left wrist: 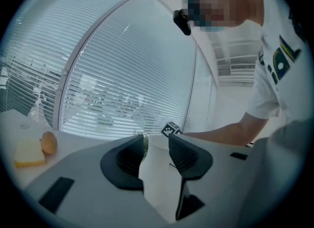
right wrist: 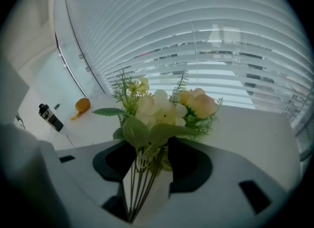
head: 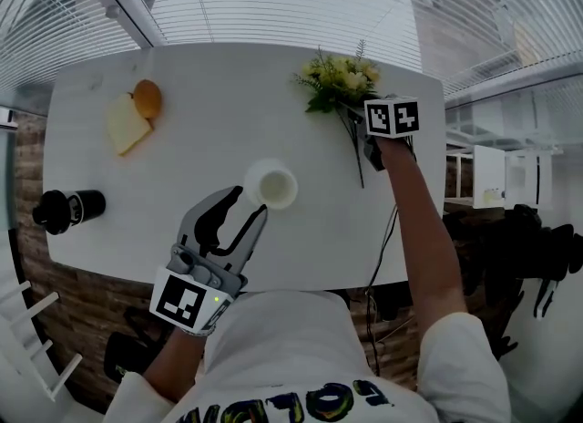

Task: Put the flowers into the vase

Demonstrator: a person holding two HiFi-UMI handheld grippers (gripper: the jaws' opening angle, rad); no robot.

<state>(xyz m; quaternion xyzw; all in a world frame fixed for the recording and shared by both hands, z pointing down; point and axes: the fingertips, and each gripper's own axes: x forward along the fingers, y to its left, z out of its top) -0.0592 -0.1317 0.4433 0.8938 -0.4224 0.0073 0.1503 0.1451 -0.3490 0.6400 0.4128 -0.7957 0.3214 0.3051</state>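
Observation:
A bunch of pale yellow and peach flowers lies on the white table at the back right, its stems running toward me. My right gripper sits under its marker cube, over the stems. In the right gripper view the green stems pass between the jaws of my right gripper, which are closed on them below the blooms. The white vase stands mid-table. My left gripper has a jaw on each side of it, and the vase fills the gap between them.
An orange and a pale yellow slice lie at the back left. A black bottle lies near the left edge. Window blinds run behind the table. The table's front edge is close to my body.

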